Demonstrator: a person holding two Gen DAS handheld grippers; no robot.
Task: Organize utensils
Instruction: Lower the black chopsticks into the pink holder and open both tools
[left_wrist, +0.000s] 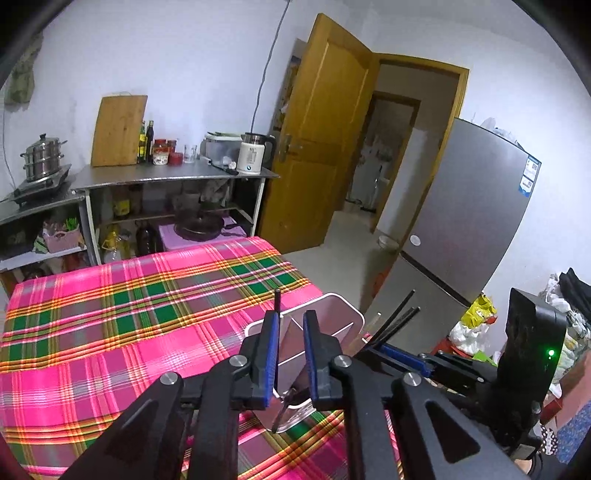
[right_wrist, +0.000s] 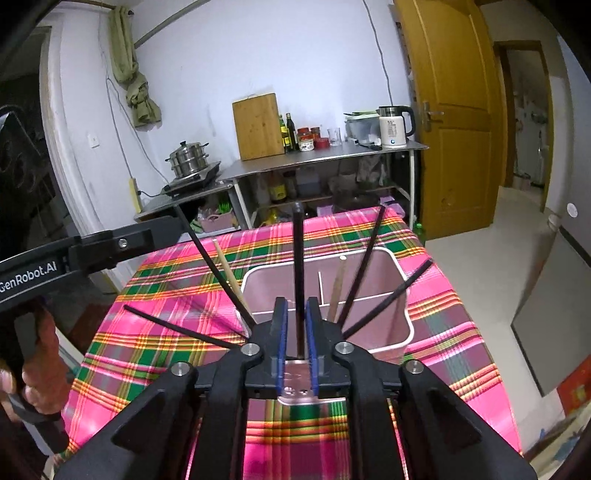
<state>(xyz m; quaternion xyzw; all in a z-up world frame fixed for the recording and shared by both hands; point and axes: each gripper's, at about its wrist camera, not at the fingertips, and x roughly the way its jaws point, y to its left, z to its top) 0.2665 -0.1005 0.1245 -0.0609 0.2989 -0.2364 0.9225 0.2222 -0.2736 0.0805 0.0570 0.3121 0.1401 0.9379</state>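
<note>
A pink utensil holder (right_wrist: 400, 295), split by inner walls into compartments, stands on the bench (right_wrist: 454, 317), which is covered with a pink, green and yellow plaid cloth. The right gripper (right_wrist: 296, 306) hangs above the holder's near rim, its blue-padded jaws drawn in to a narrow gap around one black chopstick (right_wrist: 297, 258) that stands nearly upright between them; whether the pads actually press it cannot be told. More black chopsticks (right_wrist: 364, 258) fan out on either side of the gripper, and two pale wooden ones (right_wrist: 338, 288) show among them, one leaning inside the holder. The left gripper (left_wrist: 290, 325) is over the same holder (left_wrist: 343, 314), its jaws parted a little, with a thin black chopstick (left_wrist: 277, 299) lying against the inner face of its left pad and a dark, thin piece showing low between the jaws. Behind the bench, a metal shelf (right_wrist: 325, 158) carries a cutting board (right_wrist: 258, 125), bottles and a white kettle (right_wrist: 393, 127).
</note>
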